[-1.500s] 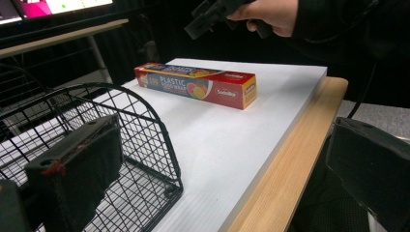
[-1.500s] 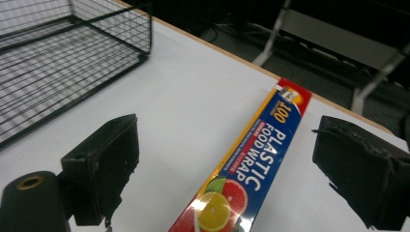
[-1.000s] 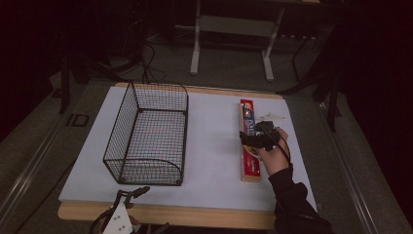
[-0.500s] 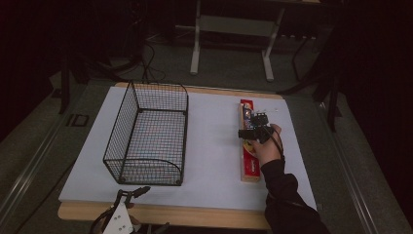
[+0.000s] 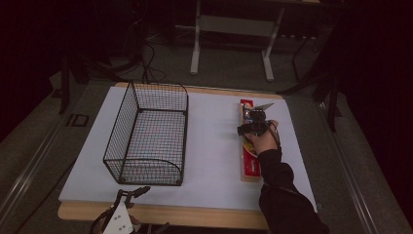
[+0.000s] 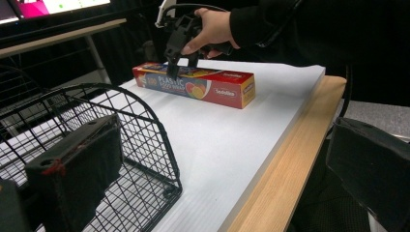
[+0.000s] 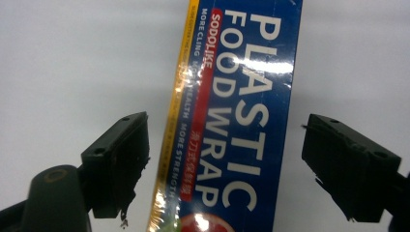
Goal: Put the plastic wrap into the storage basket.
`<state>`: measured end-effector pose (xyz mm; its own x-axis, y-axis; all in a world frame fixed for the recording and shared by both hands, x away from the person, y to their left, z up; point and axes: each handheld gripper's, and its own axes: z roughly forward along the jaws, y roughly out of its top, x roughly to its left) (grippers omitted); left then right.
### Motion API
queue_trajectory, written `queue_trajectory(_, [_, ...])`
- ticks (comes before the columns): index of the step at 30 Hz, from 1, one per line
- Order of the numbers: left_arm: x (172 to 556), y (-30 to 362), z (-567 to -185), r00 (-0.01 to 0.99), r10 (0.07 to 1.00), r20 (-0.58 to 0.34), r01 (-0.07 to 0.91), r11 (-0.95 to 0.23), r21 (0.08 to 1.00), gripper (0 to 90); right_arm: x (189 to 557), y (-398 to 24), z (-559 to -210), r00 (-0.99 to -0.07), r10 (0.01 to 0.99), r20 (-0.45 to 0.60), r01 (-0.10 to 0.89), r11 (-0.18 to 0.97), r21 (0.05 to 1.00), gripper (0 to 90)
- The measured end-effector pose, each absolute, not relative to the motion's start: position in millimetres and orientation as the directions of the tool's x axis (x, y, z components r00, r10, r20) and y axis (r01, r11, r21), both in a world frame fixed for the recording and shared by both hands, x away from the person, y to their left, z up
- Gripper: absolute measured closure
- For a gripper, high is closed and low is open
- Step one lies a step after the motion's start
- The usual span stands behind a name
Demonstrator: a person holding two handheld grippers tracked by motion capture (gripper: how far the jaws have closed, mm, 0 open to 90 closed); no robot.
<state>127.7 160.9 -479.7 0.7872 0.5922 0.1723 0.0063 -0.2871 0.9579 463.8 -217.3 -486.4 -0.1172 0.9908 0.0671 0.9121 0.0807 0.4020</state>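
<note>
Right gripper (image 7: 225,164), jaws wide apart, straddles the plastic wrap box (image 7: 232,121), one jaw on each long side, neither touching. Judged step: descent before grasp; next the jaws must lower and close across the box. Wire basket (image 5: 148,134) stands at 9 o'clock; left gripper (image 5: 127,195), jaws spread, hangs at 7 o'clock off the table (image 5: 214,146).

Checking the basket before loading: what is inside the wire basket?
Nothing shows inside the wire basket; through its mesh only white table appears. Its near corner is hidden by the left gripper jaw.
</note>
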Motion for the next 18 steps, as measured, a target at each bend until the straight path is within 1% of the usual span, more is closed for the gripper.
queue_trajectory(4, [127, 161, -480, 0.787, 0.592, 0.172, 0.005, -0.286, 0.958, 0.2, 468, -212, -487, -0.101, 0.992, 0.076, 0.933, 0.068, 0.355, 19.4])
queue_trajectory(5, [127, 161, -479, 0.787, 0.592, 0.173, 0.005, -0.286, 0.958, 0.3, 470, -211, -488, -0.106, 0.992, 0.063, 0.935, 0.078, 0.345, 19.4])
queue_trajectory(7, [127, 161, -479, 0.788, 0.591, 0.173, 0.004, -0.286, 0.958, 0.2, 472, -208, -491, -0.100, 0.993, 0.066, 0.944, 0.074, 0.322, 21.4])
queue_trajectory(9, [127, 161, -480, 0.788, 0.591, 0.173, 0.005, -0.286, 0.958, 0.2, 473, -207, -493, -0.086, 0.994, 0.060, 0.949, 0.064, 0.309, 23.4])
queue_trajectory(12, [127, 161, -480, 0.788, 0.591, 0.172, 0.005, -0.286, 0.958, 0.2, 474, -205, -495, -0.085, 0.995, 0.047, 0.952, 0.067, 0.299, 23.6])
queue_trajectory(15, [127, 161, -480, 0.789, 0.590, 0.172, 0.005, -0.286, 0.958, 0.2, 475, -207, -495, -0.070, 0.997, 0.045, 0.954, 0.054, 0.296, 27.6])
queue_trajectory(16, [127, 161, -479, 0.790, 0.590, 0.170, 0.005, -0.283, 0.959, 0.2, 475, -208, -495, -0.057, 0.998, 0.041, 0.955, 0.042, 0.293, 33.9])
queue_trajectory(18, [127, 161, -479, 0.790, 0.588, 0.172, 0.004, -0.286, 0.958, 0.2, 474, -207, -498, -0.068, 0.997, 0.027, 0.962, 0.058, 0.266, 34.3])
